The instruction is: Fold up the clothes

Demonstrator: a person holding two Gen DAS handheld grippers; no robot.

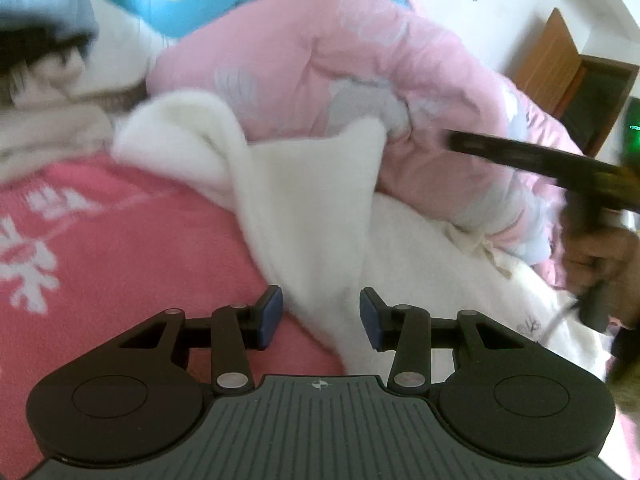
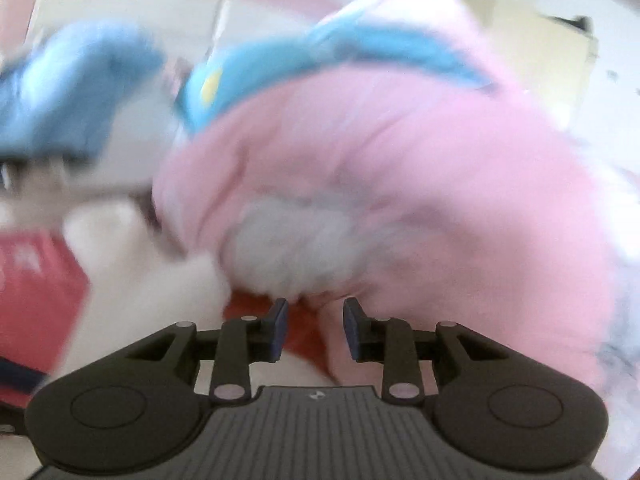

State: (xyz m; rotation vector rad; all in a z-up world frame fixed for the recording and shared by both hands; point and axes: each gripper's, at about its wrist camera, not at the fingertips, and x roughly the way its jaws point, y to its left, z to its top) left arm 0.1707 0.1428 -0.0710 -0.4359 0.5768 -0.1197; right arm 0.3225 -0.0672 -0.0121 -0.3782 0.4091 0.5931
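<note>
Left gripper [image 1: 321, 317] is hovering released, jaws apart, over the white garment [image 1: 304, 200], which is lying rumpled on the bed's pink blanket [image 1: 100, 248], its long axis running ahead and away from that gripper, the nearer one. Right gripper [image 2: 315, 330] is also hanging released, facing the pink duvet [image 2: 400, 180]. No readable writing.

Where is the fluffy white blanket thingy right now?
In the left wrist view, the fluffy white garment lies centre, draped over the pink snowflake bedspread, just ahead of the open left gripper and below the pale pink quilt.
</note>
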